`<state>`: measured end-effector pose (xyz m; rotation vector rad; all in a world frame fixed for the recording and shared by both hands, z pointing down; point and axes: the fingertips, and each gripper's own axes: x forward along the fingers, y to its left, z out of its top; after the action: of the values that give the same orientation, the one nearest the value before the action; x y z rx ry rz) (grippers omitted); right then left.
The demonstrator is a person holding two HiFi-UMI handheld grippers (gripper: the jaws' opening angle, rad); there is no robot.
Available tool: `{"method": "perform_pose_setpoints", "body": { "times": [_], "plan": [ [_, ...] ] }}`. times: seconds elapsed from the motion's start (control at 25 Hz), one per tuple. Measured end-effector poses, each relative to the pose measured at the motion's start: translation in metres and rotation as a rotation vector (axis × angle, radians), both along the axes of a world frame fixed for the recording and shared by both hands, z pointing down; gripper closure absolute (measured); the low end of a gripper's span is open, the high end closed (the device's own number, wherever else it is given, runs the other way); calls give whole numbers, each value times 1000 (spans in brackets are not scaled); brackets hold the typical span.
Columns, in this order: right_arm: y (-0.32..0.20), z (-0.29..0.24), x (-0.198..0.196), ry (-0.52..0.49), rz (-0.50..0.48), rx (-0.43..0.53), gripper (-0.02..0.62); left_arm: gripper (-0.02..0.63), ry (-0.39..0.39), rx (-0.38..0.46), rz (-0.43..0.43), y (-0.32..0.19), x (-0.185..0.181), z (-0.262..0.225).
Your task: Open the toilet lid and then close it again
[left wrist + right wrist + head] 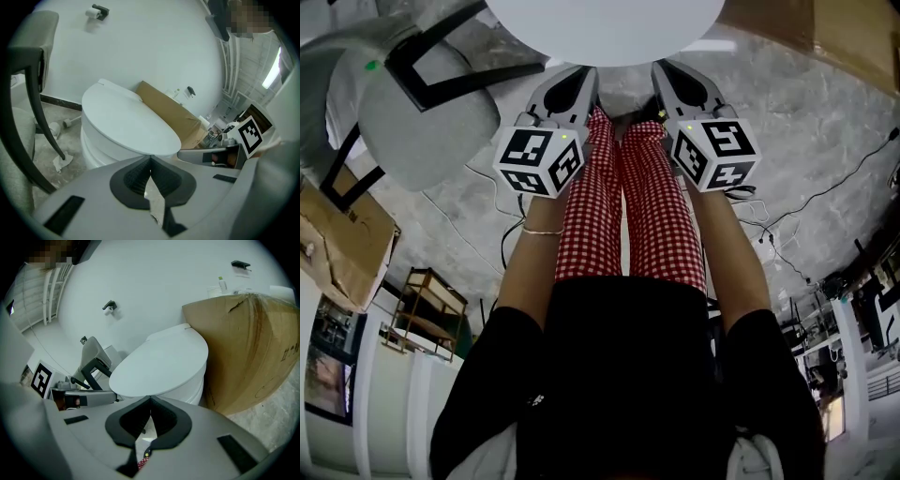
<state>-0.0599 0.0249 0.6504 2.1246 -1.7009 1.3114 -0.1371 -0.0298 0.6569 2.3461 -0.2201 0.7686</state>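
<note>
The white toilet stands in front of me with its lid down flat on the bowl. The closed lid fills the middle of the left gripper view and the lid does the same in the right gripper view. My left gripper and right gripper hang side by side just short of the lid's front edge, above my red-checked trouser legs. The left gripper is shut with nothing in it. The right gripper is shut too, and nothing is held. Neither touches the lid.
A grey chair stands left of the toilet. A large cardboard box leans against the wall on its right. Cables run over the stone floor. A crumpled tissue lies by the bowl's base.
</note>
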Motion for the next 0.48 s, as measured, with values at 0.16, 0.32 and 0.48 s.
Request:
{"method": "perform_pose_setpoints", "body": {
  "times": [0.16,0.32,0.48],
  "plan": [
    [-1,5,-1,-8,-6,-12,575,603,-9,-1,-2,-1,-1,4],
    [0,11,-2,-15,-10,-27,575,603,-26,-10,-5,0,-2,11],
    [2,17,-2,-20,-14,-38,575,603,-35,-23,-8,2,-2,17]
  ]
}}
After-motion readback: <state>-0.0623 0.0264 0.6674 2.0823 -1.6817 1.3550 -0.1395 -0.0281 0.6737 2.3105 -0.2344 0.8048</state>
